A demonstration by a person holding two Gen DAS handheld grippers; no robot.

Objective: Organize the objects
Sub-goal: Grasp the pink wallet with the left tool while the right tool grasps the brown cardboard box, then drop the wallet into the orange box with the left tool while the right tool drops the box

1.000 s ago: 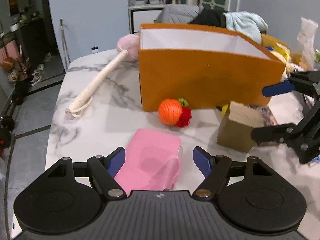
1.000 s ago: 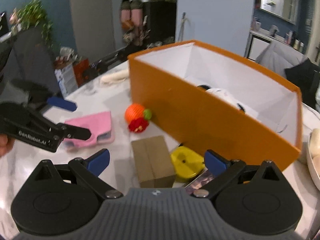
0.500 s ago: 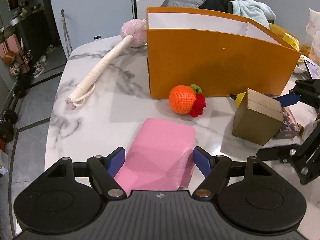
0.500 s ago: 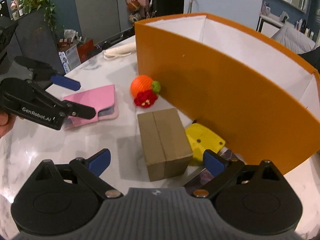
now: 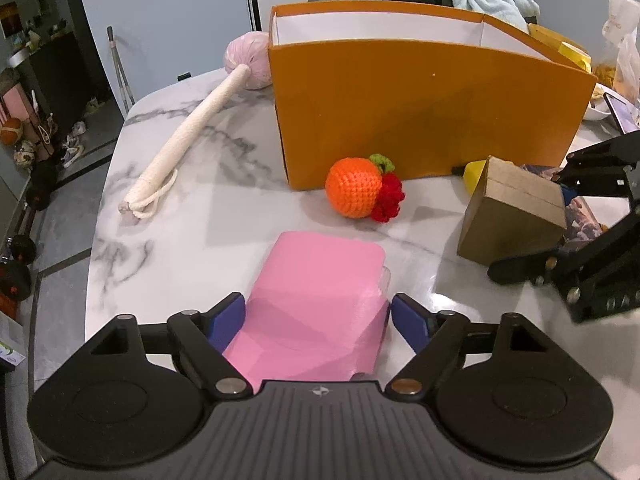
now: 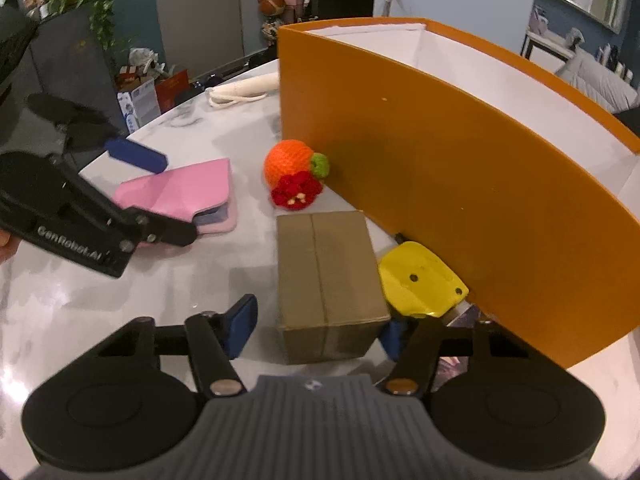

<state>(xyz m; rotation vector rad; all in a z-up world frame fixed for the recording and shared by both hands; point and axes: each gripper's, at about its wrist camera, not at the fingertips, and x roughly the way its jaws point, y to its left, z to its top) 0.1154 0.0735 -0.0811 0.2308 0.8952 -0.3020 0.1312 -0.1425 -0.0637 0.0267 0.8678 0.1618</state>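
Observation:
A pink wallet (image 5: 320,300) lies flat on the marble table (image 5: 200,208), between the open fingers of my left gripper (image 5: 319,316); it also shows in the right wrist view (image 6: 188,196). A brown cardboard box (image 6: 324,280) stands between the open fingers of my right gripper (image 6: 316,330), with gaps at both sides; it also shows in the left wrist view (image 5: 512,216). An orange crocheted ball with a red flower (image 5: 360,192) lies in front of the big orange box (image 5: 420,96). A yellow object (image 6: 420,280) lies against that box.
A white rope-handled massage stick with a pink head (image 5: 192,128) lies at the table's far left. Bags, a phone (image 5: 624,116) and clutter stand to the right of the orange box. A printed card (image 5: 584,216) lies under the right gripper. The table edge runs along the left.
Both grippers have moved down and forward. The left fingers now flank the pink wallet more closely. The right fingers have come round the near end of the cardboard box.

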